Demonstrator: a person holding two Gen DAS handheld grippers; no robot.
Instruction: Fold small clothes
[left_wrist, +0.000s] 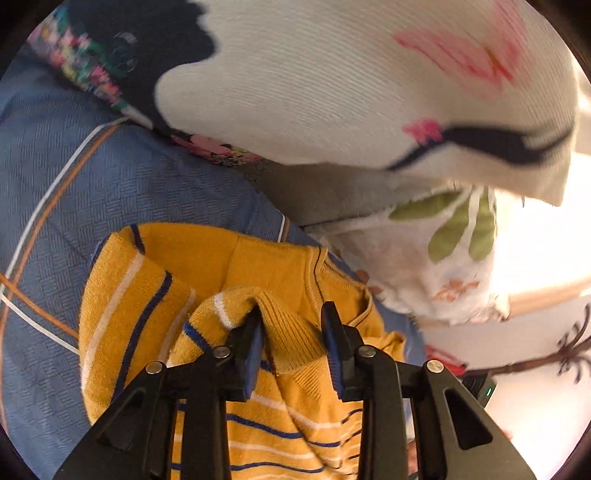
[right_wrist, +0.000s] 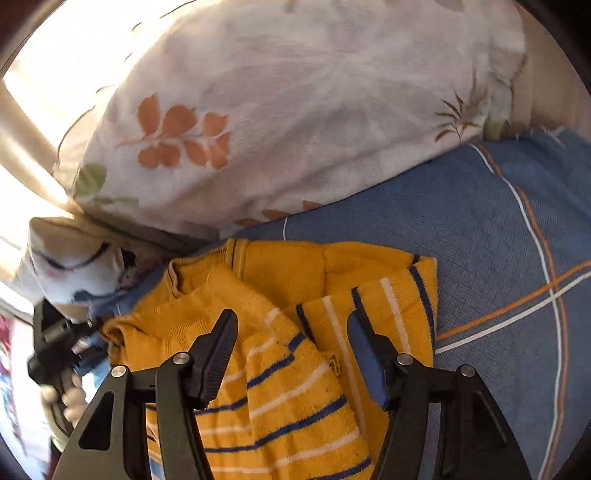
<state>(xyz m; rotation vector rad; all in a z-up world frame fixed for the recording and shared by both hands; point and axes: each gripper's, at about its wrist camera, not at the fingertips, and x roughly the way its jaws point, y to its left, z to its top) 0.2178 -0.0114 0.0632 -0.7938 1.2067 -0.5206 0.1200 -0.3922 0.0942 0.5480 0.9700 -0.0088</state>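
Observation:
A mustard-yellow knit sweater (left_wrist: 258, 266) with blue and white stripes lies crumpled on a blue bedspread (left_wrist: 110, 184). My left gripper (left_wrist: 293, 332) is low over it with its jaws partly apart. A raised fold of the sweater sits loosely between the fingers and is not pinched. In the right wrist view the same sweater (right_wrist: 280, 266) lies below my right gripper (right_wrist: 293, 332), which stands open wide over a striped sleeve with nothing clamped. The left gripper (right_wrist: 55, 339) and the gloved hand (right_wrist: 70, 398) holding it show at the left edge there.
A white pillow with orange and green leaves (right_wrist: 258, 110) lies against the far edge of the sweater. A cream cloth with pink and black print (left_wrist: 332, 92) hangs above, beside a dark flowered fabric (left_wrist: 92, 66). The blue bedspread (right_wrist: 480, 221) spreads out to the right.

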